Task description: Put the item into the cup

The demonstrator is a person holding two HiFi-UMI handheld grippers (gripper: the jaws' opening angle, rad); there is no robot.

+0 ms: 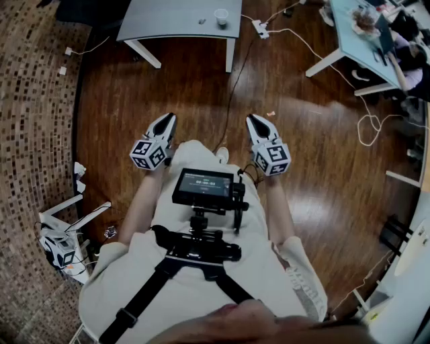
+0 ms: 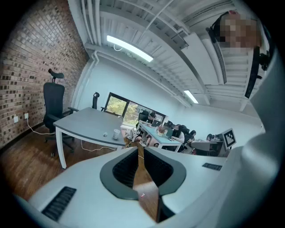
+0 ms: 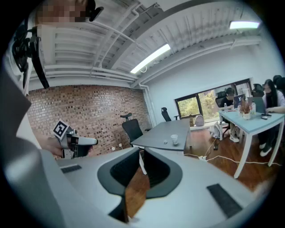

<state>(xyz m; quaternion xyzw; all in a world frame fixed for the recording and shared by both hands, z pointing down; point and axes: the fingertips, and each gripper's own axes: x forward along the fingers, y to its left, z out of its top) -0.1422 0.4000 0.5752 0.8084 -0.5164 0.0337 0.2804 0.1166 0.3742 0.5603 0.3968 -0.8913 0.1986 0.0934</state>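
Nothing here can be read. The screen (image 1: 203, 187) just behind the left gripper (image 1: 167, 119) and right gripper (image 1: 254, 120) shows pale lines too small to read. Their cubes (image 1: 149, 153) carry only black-and-white square patterns.

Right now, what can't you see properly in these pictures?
- The item beside the cup, all views: too small and far off to say what it is.
- Inside the cup, all views: too small to tell whether it's empty.
- Grey table, head view: its far end is cut off by the top edge.
- Light-blue desk, head view: cut off by the top and right edges.
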